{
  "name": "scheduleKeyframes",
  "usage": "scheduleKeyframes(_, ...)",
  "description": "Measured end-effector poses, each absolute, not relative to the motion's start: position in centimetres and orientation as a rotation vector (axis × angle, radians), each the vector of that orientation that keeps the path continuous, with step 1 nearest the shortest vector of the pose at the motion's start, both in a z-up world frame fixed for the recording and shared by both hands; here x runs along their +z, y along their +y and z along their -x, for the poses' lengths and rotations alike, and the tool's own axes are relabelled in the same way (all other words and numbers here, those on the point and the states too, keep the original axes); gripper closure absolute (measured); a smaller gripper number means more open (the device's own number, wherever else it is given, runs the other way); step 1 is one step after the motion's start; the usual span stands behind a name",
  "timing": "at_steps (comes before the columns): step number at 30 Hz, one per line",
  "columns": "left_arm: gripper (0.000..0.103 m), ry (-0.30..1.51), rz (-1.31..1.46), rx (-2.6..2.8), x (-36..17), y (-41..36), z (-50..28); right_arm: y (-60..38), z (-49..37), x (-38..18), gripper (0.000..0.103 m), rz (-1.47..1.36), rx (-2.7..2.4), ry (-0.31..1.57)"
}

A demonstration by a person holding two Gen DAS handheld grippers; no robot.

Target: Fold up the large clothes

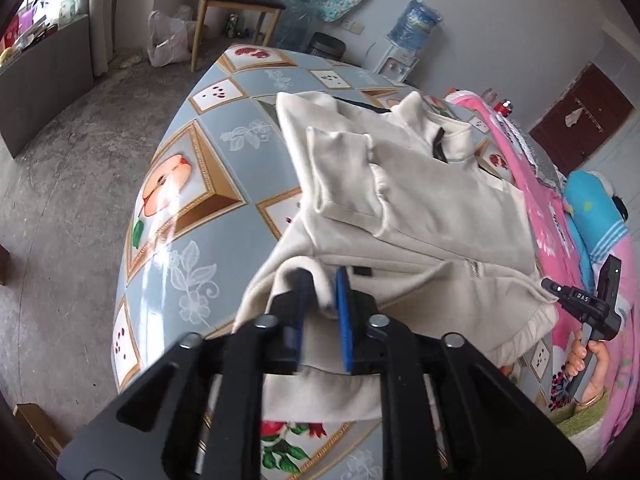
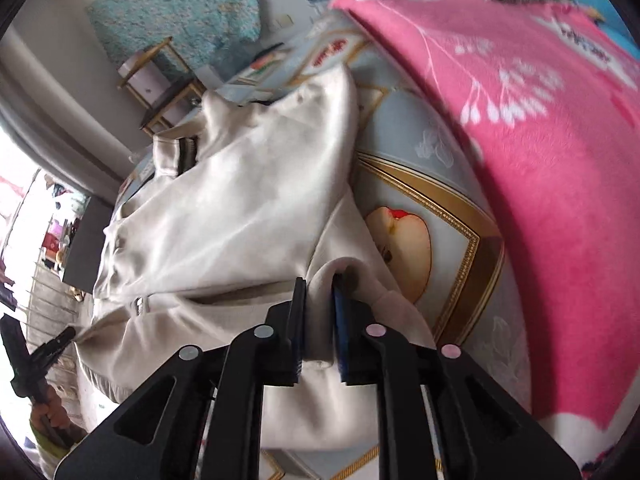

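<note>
My left gripper (image 1: 320, 300) and right gripper (image 2: 320, 308) each hold the cream fleece jacket's (image 1: 420, 208) hem, jaws clenched, over the fruit-patterned table (image 1: 180, 184). Mid-fold; next I carry the hem toward the collar.

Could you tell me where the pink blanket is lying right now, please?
The pink blanket lies on the table, along the right of both wrist views, just beyond the cream jacket.

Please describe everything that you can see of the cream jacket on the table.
The cream jacket is of soft, fleece-like cloth with a stand-up collar, a dark zip and ribbed hem. It lies partly folded on the patterned table, one sleeve across its front. The left gripper and right gripper each have hem cloth between the jaws.
</note>
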State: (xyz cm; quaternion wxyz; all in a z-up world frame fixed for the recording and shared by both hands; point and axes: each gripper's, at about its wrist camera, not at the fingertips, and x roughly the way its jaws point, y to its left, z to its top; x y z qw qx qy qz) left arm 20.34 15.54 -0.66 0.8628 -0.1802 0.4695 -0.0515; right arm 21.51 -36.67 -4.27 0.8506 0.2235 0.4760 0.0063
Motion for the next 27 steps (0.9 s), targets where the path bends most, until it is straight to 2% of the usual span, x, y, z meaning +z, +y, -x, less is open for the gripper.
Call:
scheduleKeyframes(2,0.069,0.96,0.38,-0.073,-0.4,16.5,-20.3,-37.6,-21.6,-4.5,0.075,-0.554,0.05,0.99)
scheduleKeyframes(4,0.067,0.938,0.402,-0.059,0.1,17.6,-19.9,-38.7,-21.3,-4.4,0.061,-0.646,0.084,0.96)
scheduleKeyframes(6,0.067,0.933,0.403,-0.06,0.5,18.1,-19.3,-39.8,-20.3,-3.4,0.052,-0.688,0.053,0.906)
scheduleKeyframes(7,0.065,0.936,0.397,-0.065,0.7,18.1,-18.7,-40.3,-19.6,-2.7,0.042,-0.687,0.025,0.873)
scheduleKeyframes(8,0.062,0.94,0.393,-0.077,0.8,18.1,-18.3,-40.5,-18.9,-2.2,0.039,-0.689,0.008,0.846)
scheduleKeyframes(14,0.042,0.996,0.398,-0.197,0.2,15.6,-13.2,-40.2,-13.9,-1.7,0.038,-0.714,0.018,0.856)
scheduleKeyframes(22,0.036,1.058,0.657,-0.222,-5.0,15.0,-11.6,-36.9,-8.4,-5.1,0.038,-0.695,0.025,0.989)
scheduleKeyframes(27,0.036,0.97,0.76,-0.151,-6.1,16.5,-11.8,-36.7,-8.9,-6.9,0.038,-0.738,0.02,0.985)
